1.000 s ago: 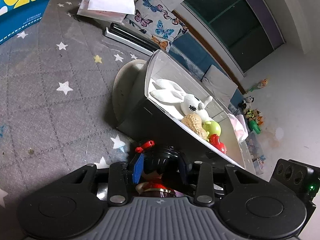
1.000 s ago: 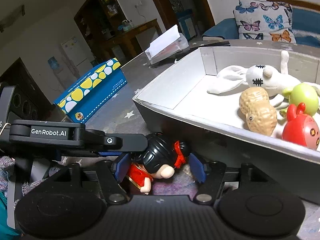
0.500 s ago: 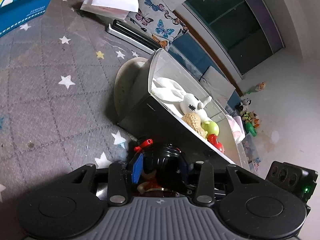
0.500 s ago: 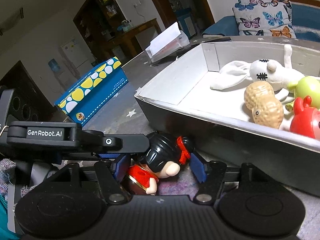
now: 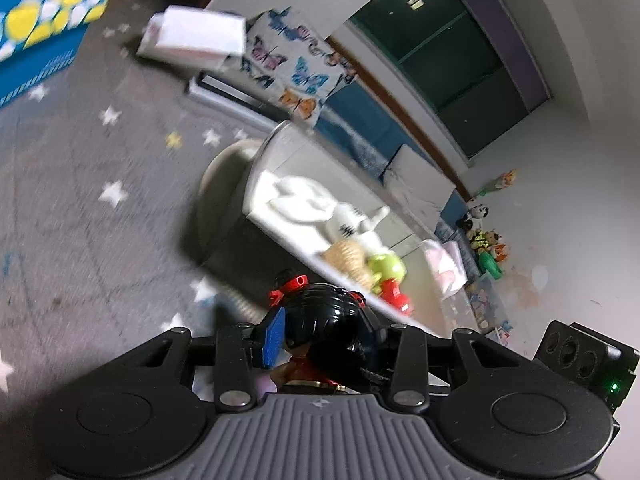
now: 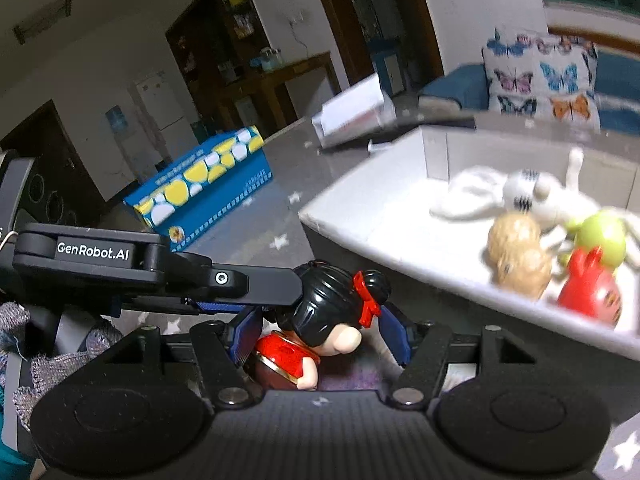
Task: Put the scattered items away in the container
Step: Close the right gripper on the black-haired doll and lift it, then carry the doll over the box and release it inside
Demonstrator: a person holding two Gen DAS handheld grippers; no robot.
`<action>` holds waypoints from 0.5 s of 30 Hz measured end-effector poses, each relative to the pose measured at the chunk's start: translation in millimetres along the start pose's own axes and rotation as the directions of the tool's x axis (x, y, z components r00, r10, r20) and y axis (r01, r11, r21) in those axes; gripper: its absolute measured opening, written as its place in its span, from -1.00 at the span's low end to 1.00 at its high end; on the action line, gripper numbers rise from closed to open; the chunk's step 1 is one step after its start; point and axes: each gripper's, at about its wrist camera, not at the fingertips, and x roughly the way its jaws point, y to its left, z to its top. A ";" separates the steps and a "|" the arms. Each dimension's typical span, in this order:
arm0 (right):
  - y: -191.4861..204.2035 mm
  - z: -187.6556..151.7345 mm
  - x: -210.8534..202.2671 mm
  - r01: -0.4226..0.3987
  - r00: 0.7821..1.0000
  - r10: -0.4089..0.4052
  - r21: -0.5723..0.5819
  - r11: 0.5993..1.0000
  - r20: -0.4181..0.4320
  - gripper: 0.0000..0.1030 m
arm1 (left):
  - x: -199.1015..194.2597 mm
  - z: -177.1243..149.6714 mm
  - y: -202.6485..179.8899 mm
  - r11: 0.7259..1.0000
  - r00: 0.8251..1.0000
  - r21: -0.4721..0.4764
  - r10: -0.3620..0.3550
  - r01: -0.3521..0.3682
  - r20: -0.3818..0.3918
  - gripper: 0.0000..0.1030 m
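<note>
A doll (image 5: pixel 328 324) with black hair, red bows and a red dress sits between the blue pads of my left gripper (image 5: pixel 326 334), which is shut on it and holds it off the star-patterned table beside the grey box (image 5: pixel 256 196). In the right wrist view the doll (image 6: pixel 332 320) lies between the fingers of my right gripper (image 6: pixel 324 336), whose pads stand apart from it. The left gripper's arm (image 6: pixel 160 272) reaches in from the left. The box (image 6: pixel 360 216) holds a white plush rabbit (image 6: pixel 516 196), a peanut toy (image 6: pixel 516 256), a green toy (image 6: pixel 600 236) and a red toy (image 6: pixel 588 292).
A blue box with yellow and white spots (image 6: pixel 200 184) stands on the table at the left. A white tissue pack (image 5: pixel 192 36) and a long dark flat object (image 5: pixel 232 96) lie beyond the grey box. A butterfly cushion (image 6: pixel 540 76) rests on the sofa behind.
Both grippers have risen with the doll; the box rim now sits lower in view. The doll has tilted more upright. The views are motion-blurred.
</note>
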 end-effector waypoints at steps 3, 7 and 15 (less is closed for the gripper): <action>-0.9 15.7 -12.2 0.016 0.999 -0.015 -0.027 1.000 0.041 0.26 | -0.1 12.5 -16.9 0.999 0.999 0.029 -0.024 0.023 0.029 -0.18; -9.9 39.5 -20.8 0.039 0.996 -0.035 -0.048 0.998 0.087 0.26 | 9.8 34.0 -34.5 0.997 0.997 0.060 -0.045 0.042 0.055 -0.18; -43.5 76.5 -7.0 0.059 0.994 -0.056 -0.028 0.998 0.096 0.26 | 47.5 68.1 -42.3 0.997 0.997 0.065 -0.042 0.039 0.060 -0.16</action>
